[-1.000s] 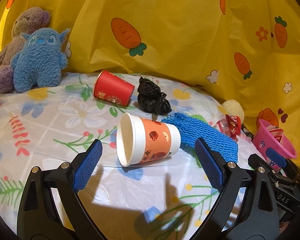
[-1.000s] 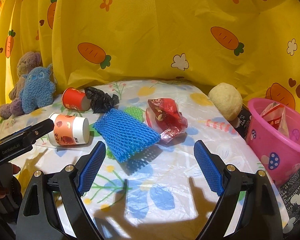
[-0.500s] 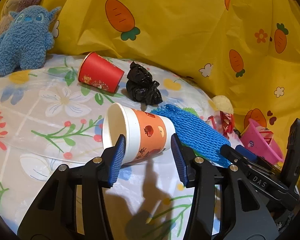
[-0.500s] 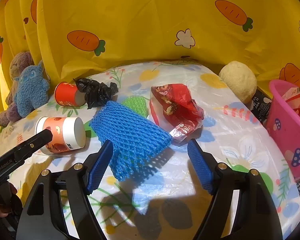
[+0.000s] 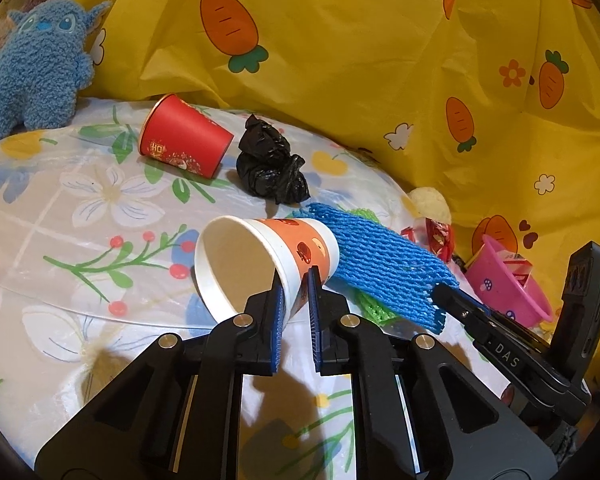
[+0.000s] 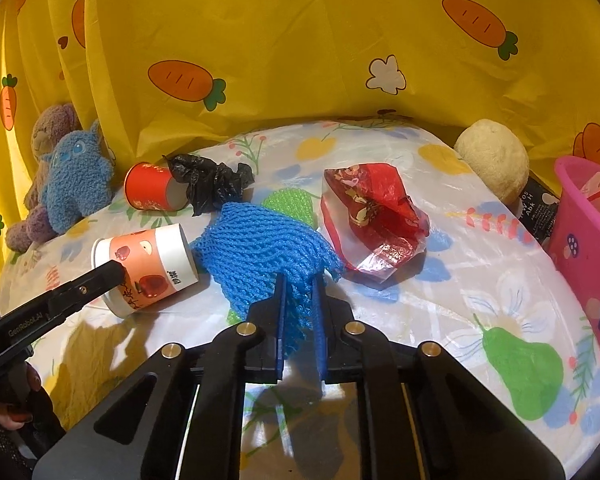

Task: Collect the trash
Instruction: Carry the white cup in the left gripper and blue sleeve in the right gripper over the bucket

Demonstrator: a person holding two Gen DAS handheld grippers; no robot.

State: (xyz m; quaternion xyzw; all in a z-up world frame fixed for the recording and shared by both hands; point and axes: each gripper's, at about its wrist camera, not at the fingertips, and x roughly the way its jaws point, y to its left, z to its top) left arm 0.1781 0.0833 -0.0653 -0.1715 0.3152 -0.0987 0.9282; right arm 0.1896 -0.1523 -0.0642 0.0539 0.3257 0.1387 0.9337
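An orange-and-white paper cup (image 5: 260,256) lies on its side on the flowered table cover. My left gripper (image 5: 296,280) is closing, one pad inside the cup's mouth and one outside, pressing on its wall. A blue foam net (image 6: 268,240) lies to the right of the cup, against its base. My right gripper (image 6: 299,284) is closing on the net's near edge, with the mesh squeezed between its pads. A red paper cup (image 5: 184,146), a crumpled black bag (image 5: 270,170) and a red wrapper (image 6: 372,208) lie loose further back.
A pink basket (image 6: 584,248) holding a carton stands at the right edge of the table. A green net (image 6: 288,202) shows from under the blue one. Plush toys (image 5: 32,80) sit at the back left, a beige ball (image 6: 492,160) at the back right. Yellow carrot-print cloth hangs behind.
Both grippers went from wide open to nearly shut. The left one closed on the paper cup's rim wall, the right one moved in on the blue net and closed on its edge.
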